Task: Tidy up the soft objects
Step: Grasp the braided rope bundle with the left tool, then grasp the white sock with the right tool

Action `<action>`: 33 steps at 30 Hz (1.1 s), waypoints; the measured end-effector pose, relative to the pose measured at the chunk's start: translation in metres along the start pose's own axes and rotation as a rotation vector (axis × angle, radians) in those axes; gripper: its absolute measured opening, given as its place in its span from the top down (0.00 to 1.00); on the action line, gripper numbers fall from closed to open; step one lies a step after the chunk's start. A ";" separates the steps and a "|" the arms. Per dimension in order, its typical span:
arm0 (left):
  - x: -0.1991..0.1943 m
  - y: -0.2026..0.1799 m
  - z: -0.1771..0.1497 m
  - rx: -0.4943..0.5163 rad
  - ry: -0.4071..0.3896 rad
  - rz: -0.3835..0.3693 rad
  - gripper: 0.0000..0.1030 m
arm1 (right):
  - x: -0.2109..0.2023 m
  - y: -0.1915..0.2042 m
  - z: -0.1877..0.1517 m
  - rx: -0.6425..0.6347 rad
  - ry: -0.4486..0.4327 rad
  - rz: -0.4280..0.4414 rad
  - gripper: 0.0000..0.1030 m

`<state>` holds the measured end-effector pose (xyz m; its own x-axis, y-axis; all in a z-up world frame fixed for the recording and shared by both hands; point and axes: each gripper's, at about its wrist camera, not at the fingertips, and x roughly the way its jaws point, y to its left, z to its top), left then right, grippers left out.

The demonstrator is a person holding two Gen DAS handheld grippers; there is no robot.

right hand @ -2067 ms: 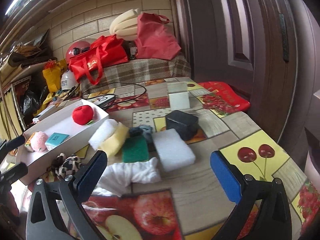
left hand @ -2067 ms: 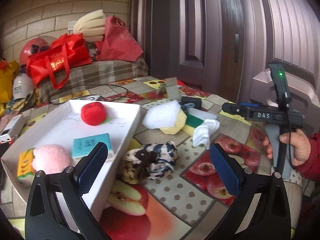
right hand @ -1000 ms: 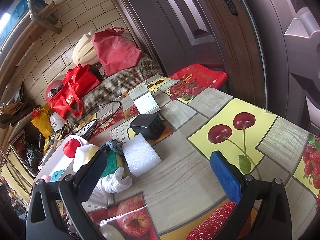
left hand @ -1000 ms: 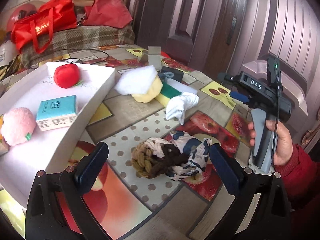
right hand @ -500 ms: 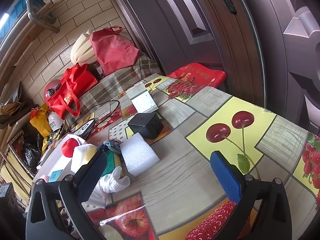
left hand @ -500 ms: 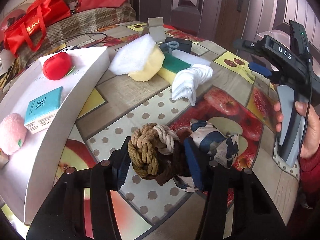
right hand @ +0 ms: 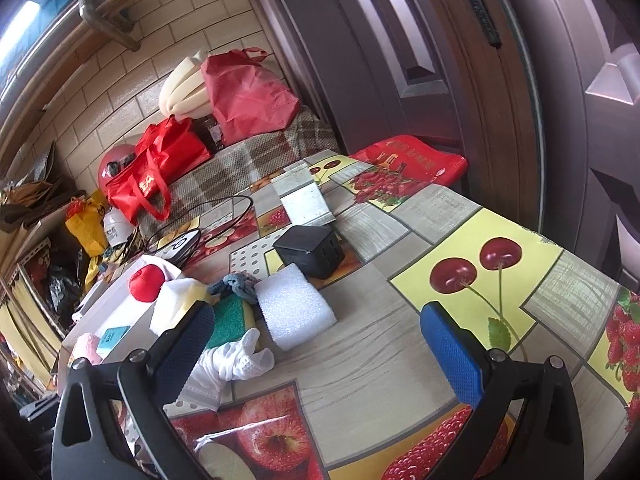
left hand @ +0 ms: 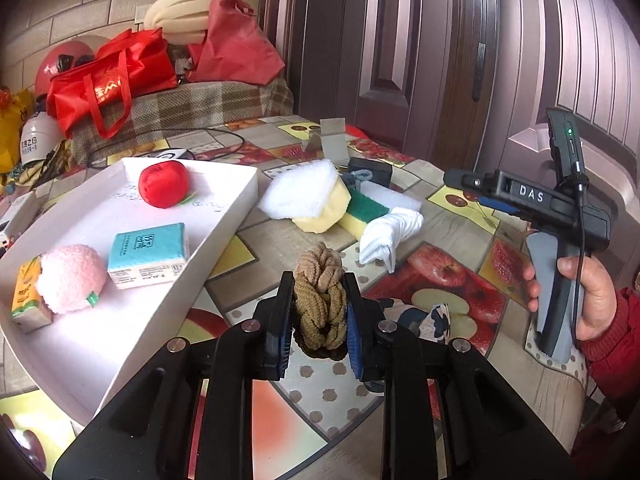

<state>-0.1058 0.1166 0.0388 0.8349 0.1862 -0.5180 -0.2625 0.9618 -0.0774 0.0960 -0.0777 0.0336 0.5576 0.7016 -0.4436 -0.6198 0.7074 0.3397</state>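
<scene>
My left gripper [left hand: 319,312] is shut on a tan braided scrunchie [left hand: 320,304] and holds it up, to the right of the white tray [left hand: 224,220]. The tray holds a red plush apple [left hand: 164,184], a teal tissue pack [left hand: 150,256], a pink plush ball [left hand: 70,278] and a small yellow carton [left hand: 28,300]. A patterned scrunchie [left hand: 420,316] lies on the table just right of the fingers. A white glove [left hand: 388,236], sponges [left hand: 320,204] and a white foam block [right hand: 294,306] lie further back. My right gripper [right hand: 320,344] is open and empty above the table.
A black box [right hand: 310,250] and a grey scrunchie [right hand: 236,286] lie behind the foam block. A metal stand [right hand: 304,198] and a black cable [right hand: 216,208] are further back. Red bags [left hand: 116,76] pile on a checked bench. Dark doors stand to the right.
My left gripper has gone from open above the scrunchies to shut on the tan braided one and lifted it. The patterned scrunchie stays on the table. The right gripper has barely moved.
</scene>
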 end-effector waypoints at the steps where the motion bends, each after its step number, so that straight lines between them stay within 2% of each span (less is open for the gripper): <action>1: -0.003 0.003 0.000 -0.001 -0.011 0.009 0.79 | 0.003 0.006 -0.002 -0.032 0.027 0.013 0.00; 8: -0.004 0.022 0.000 -0.067 -0.020 0.022 0.79 | 0.040 0.055 -0.018 -0.268 0.235 0.066 0.00; 11: -0.004 0.022 0.000 -0.068 -0.022 0.024 0.79 | 0.053 0.066 -0.022 -0.298 0.280 0.080 0.00; 18: -0.004 0.020 -0.001 -0.054 -0.021 0.029 0.79 | 0.078 0.077 -0.027 -0.324 0.364 0.039 0.02; 20: -0.004 0.020 -0.001 -0.056 -0.021 0.029 0.79 | 0.077 0.079 -0.027 -0.333 0.366 0.052 0.31; 21: -0.004 0.020 -0.001 -0.056 -0.021 0.029 0.79 | 0.075 0.079 -0.027 -0.336 0.362 0.072 0.53; 22: -0.004 0.020 -0.001 -0.056 -0.023 0.030 0.79 | 0.073 0.081 -0.027 -0.342 0.357 0.098 0.67; 28: -0.013 0.021 -0.002 -0.056 -0.059 0.044 0.79 | 0.047 0.083 -0.027 -0.362 0.267 0.121 0.67; 33: -0.020 0.016 -0.004 -0.031 -0.091 0.064 0.79 | 0.005 0.046 -0.022 -0.234 0.147 0.085 0.67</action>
<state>-0.1285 0.1279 0.0446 0.8563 0.2654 -0.4431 -0.3302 0.9410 -0.0744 0.0579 -0.0437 0.0291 0.4227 0.7254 -0.5433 -0.7807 0.5959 0.1882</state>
